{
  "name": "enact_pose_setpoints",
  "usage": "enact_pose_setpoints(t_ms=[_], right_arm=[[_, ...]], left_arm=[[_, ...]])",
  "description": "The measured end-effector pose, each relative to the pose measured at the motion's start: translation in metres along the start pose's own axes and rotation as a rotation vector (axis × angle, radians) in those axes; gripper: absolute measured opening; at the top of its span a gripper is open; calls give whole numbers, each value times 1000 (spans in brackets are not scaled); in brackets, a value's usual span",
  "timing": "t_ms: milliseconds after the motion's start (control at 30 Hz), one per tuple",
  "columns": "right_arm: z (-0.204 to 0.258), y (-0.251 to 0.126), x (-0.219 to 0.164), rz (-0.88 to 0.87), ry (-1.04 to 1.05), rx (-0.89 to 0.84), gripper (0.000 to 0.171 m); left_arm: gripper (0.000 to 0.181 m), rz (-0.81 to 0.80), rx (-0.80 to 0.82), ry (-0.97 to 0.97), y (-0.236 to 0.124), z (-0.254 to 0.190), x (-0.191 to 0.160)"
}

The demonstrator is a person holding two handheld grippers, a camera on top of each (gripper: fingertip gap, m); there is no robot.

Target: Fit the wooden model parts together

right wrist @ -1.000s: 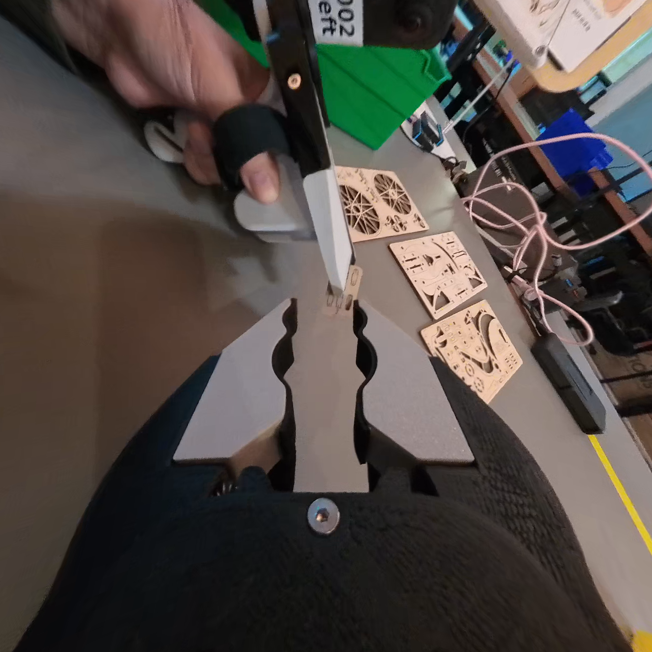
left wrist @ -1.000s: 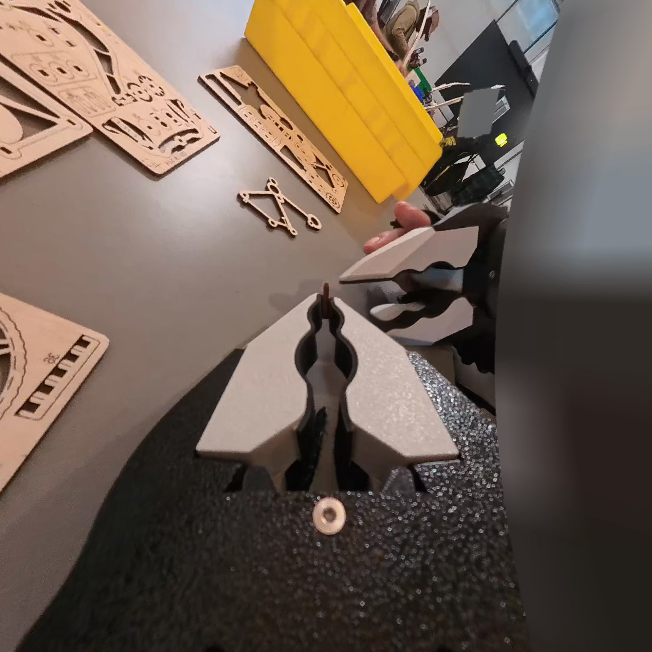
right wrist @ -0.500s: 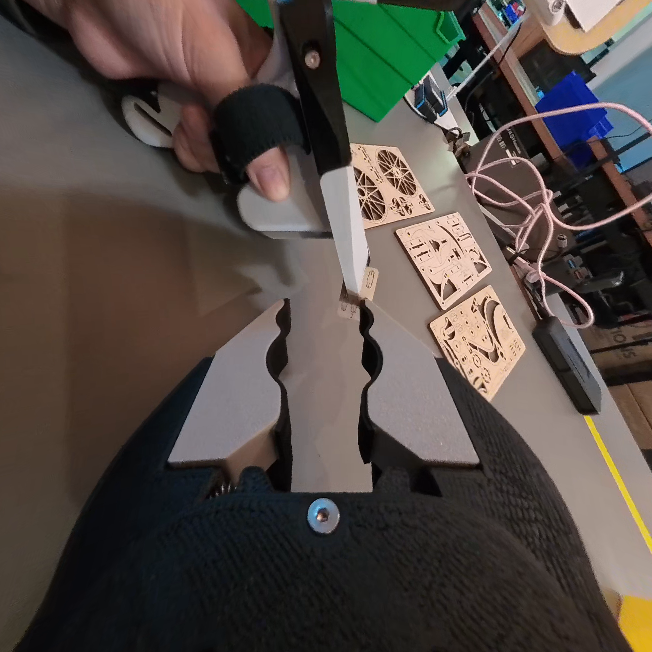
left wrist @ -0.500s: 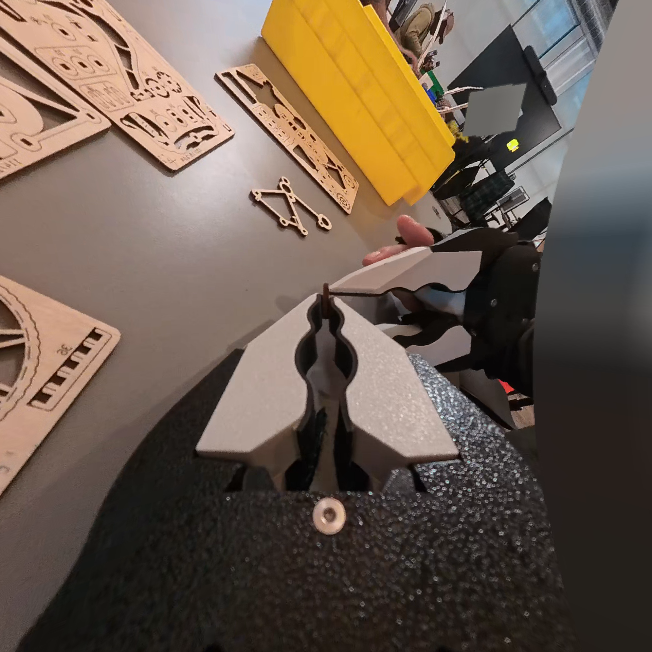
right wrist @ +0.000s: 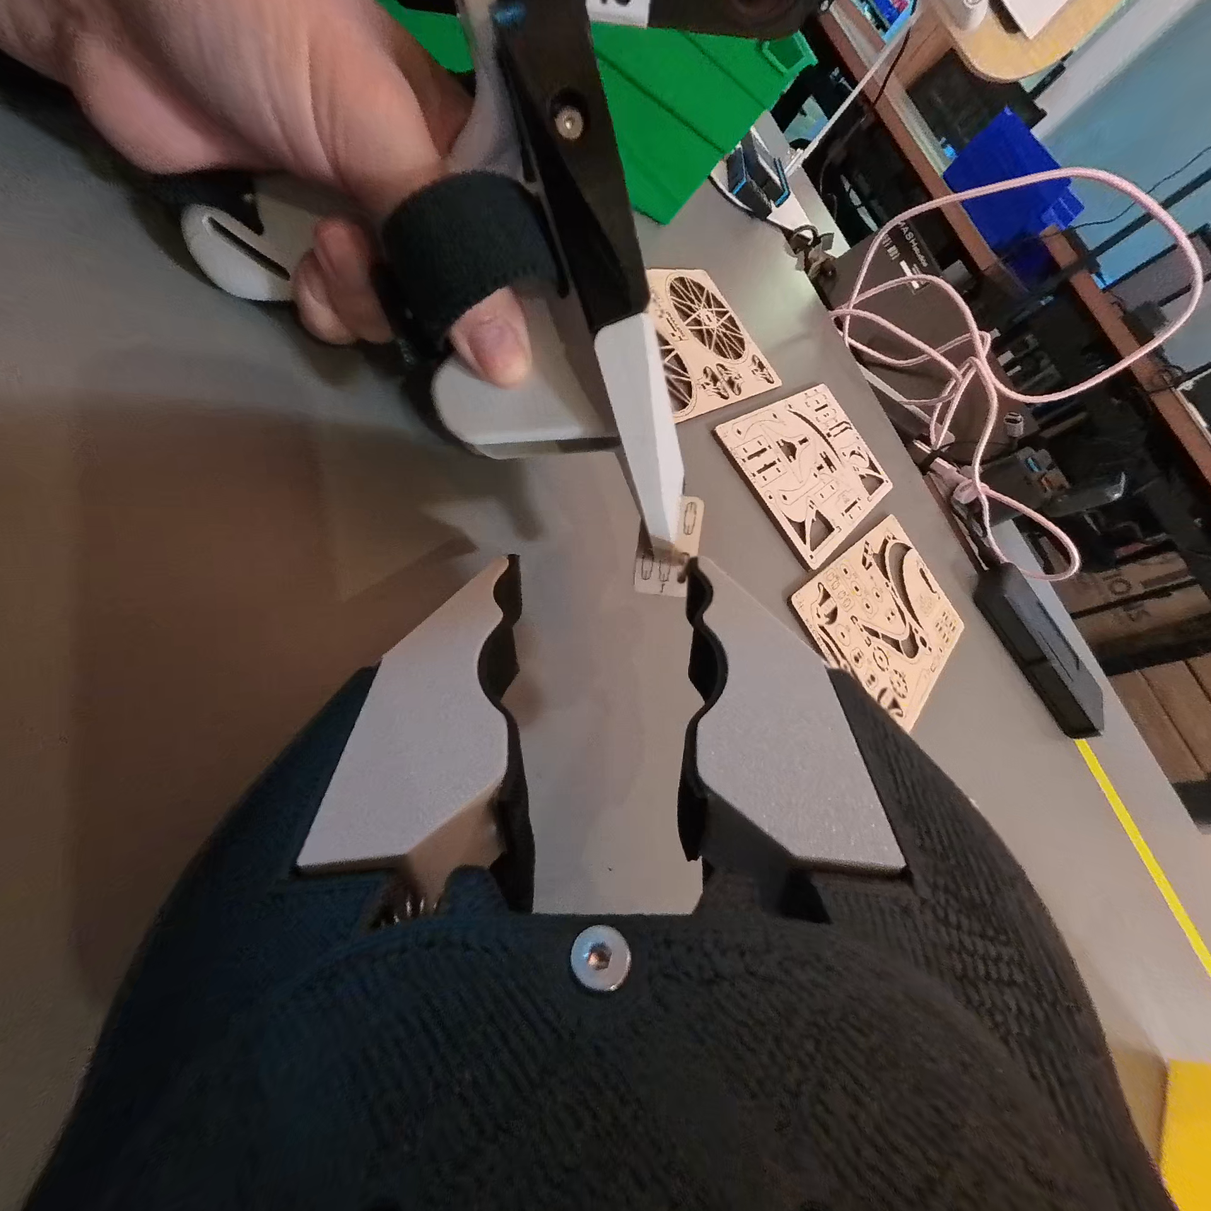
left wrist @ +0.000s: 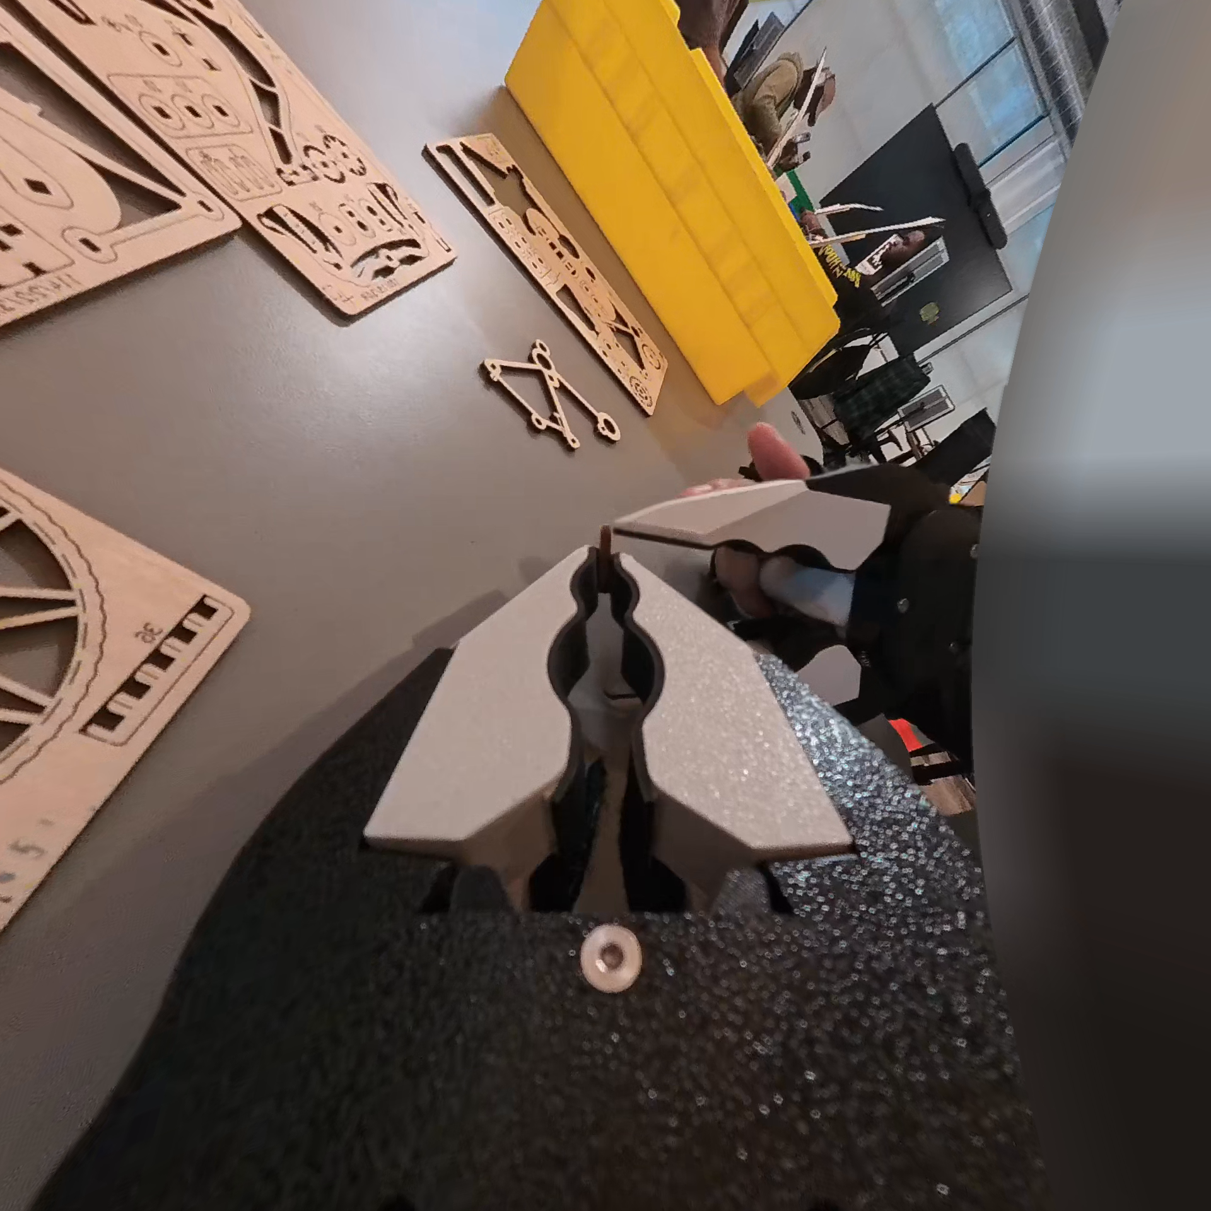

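Observation:
My left gripper is shut on a small thin wooden part, seen edge-on and sticking up past the fingertips. In the right wrist view the left gripper comes down from above in a person's hand and holds that slotted wooden part just above the grey table. My right gripper is open and empty. Its right fingertip is at the part's edge. In the left wrist view one right-gripper finger reaches in from the right, level with the part.
Laser-cut wooden sheets and a loose strut piece lie on the table by a yellow bin. Three more sheets lie ahead on the right. A green bin, pink cables and a black adapter sit near the table edge.
My right gripper has opened wider. The left gripper and its wooden part have come closer, down to the right gripper's fingertips.

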State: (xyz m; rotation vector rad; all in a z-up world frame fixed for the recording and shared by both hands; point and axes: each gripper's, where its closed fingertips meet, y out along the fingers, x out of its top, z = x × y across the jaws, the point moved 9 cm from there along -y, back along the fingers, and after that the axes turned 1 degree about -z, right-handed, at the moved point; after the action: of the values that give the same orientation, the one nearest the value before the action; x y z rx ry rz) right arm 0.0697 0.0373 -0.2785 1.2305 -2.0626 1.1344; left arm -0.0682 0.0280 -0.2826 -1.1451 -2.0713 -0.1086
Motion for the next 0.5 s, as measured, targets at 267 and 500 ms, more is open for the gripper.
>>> enact_pose_setpoints(t_ms=[267,500], right_arm=[[1,2,1,6,-8,-7,47],[2,3,3,38,-33,-29,48]], left_arm=[[1,0,-4,-10,0,0,0],[1,-6,12,5,0,-1,0]])
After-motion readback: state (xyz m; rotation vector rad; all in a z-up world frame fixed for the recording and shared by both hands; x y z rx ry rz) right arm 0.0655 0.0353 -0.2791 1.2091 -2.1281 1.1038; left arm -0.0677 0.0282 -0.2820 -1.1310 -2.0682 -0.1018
